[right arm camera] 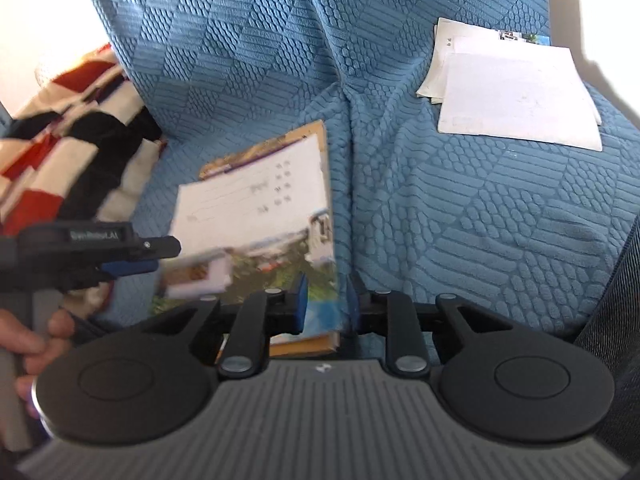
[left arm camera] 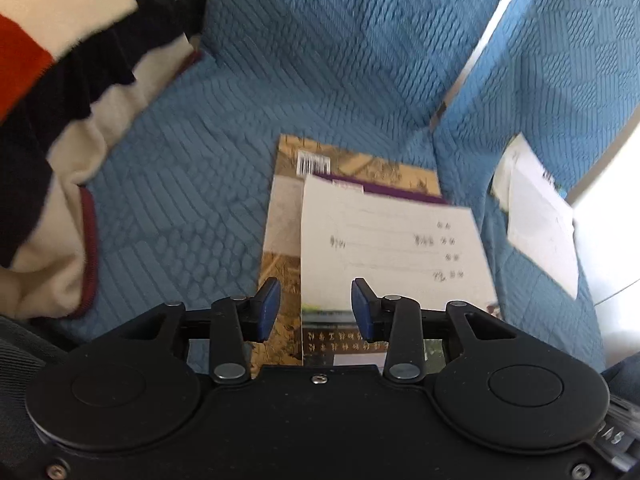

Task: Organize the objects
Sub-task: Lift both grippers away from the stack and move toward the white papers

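A stack of books lies on the blue sofa seat (left arm camera: pixel 192 208). A white lined booklet (left arm camera: pixel 392 240) (right arm camera: pixel 248 196) is on top, over a colourful cover (right arm camera: pixel 280 272) and a brown book (left arm camera: pixel 284 208) (right arm camera: pixel 304 346). My left gripper (left arm camera: pixel 315 308) hovers open over the stack's near end, with the white booklet's left edge below the gap. In the right wrist view the left gripper (right arm camera: pixel 148 266) reaches in from the left towards the booklet's corner. My right gripper (right arm camera: pixel 326 306) has narrow jaws closed on the stack's right edge by the cushion crease.
A red, black and cream striped blanket (left arm camera: pixel 60 80) (right arm camera: pixel 60 160) is heaped on the left of the seat. Loose white papers (right arm camera: pixel 516 96) (left arm camera: pixel 540 220) lie on the right cushion. A hand (right arm camera: pixel 32 344) holds the left gripper's handle. Dark fabric (right arm camera: pixel 616 300) borders the right edge.
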Motion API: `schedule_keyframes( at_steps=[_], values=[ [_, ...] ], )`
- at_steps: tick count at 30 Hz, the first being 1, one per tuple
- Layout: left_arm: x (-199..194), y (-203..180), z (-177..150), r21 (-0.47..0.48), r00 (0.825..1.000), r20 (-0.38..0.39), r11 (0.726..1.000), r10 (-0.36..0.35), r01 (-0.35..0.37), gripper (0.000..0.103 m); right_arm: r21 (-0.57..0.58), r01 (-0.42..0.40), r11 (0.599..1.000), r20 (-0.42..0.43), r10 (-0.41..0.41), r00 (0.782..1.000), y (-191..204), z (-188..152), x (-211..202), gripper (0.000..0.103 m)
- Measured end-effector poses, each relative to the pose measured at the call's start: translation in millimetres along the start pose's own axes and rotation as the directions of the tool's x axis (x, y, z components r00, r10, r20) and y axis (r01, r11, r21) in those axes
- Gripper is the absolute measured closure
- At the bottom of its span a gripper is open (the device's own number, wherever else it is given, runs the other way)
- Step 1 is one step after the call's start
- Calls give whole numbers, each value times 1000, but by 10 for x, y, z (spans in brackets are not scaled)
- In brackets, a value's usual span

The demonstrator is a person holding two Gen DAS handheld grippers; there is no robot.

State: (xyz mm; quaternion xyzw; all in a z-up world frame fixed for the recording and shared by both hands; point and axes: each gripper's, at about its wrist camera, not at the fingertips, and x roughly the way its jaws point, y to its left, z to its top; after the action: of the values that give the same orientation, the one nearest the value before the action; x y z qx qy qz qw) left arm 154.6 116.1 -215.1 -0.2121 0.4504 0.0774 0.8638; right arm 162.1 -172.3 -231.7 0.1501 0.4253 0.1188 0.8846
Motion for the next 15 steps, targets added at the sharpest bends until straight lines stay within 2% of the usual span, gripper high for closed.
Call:
schedule_keyframes(
  at_steps=[9,15],
  values=[
    [-602,-78,63,30,996,80,999,-32,29,66,-54,-34,998,136,42,990,213,407,-626,79],
    [-913,-202,11,40,993,100,997,-64,61,66,-113,-14,994,201,36,979,333,454,-1023,79]
  ],
)
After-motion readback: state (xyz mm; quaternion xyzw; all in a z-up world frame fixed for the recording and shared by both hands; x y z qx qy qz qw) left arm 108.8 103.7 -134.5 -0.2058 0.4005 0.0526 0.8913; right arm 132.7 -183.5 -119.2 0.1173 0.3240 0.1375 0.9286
